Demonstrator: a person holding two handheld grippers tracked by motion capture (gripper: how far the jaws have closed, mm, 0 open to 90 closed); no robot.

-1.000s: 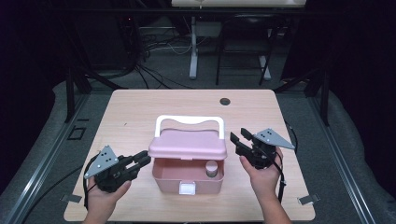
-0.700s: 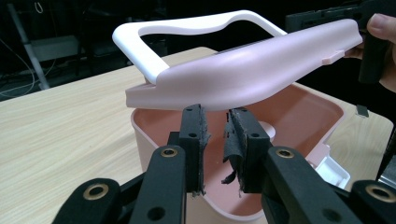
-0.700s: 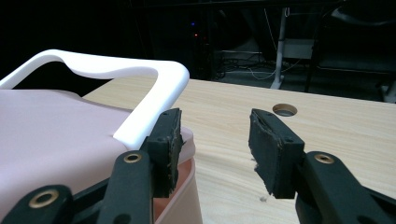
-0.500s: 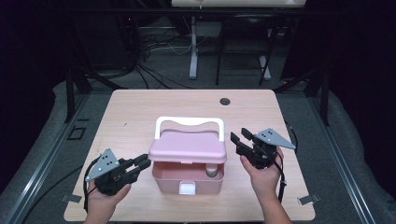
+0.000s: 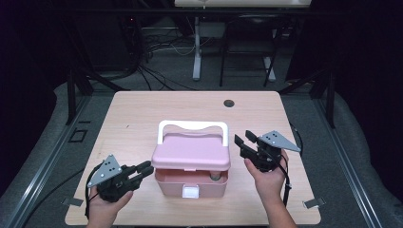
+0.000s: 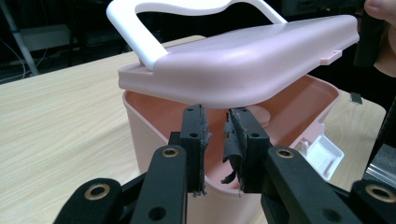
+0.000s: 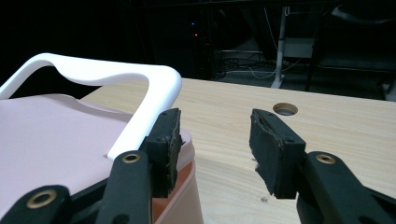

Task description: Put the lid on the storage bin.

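The pink box (image 5: pixel 191 178) sits mid-counter (image 5: pixel 142 114), long axis running left to right, clasp (image 5: pixel 190 191) facing me, lid (image 5: pixel 192 152) tilted up at the front, white handle (image 5: pixel 192 127) toward the far edge. My left gripper (image 5: pixel 142 170) waits just beside the box's left front corner, fingers nearly together and empty. My right gripper (image 5: pixel 243 138) hangs beside the lid's right end, fingers apart, holding nothing. Compared with a second ago, my left hand sits slightly lower and nearer me; the box hasn't shifted.

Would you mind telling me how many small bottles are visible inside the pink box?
1: a small bottle stands in the right front corner of the pink box, under the half-raised lid. The lid may hide others.
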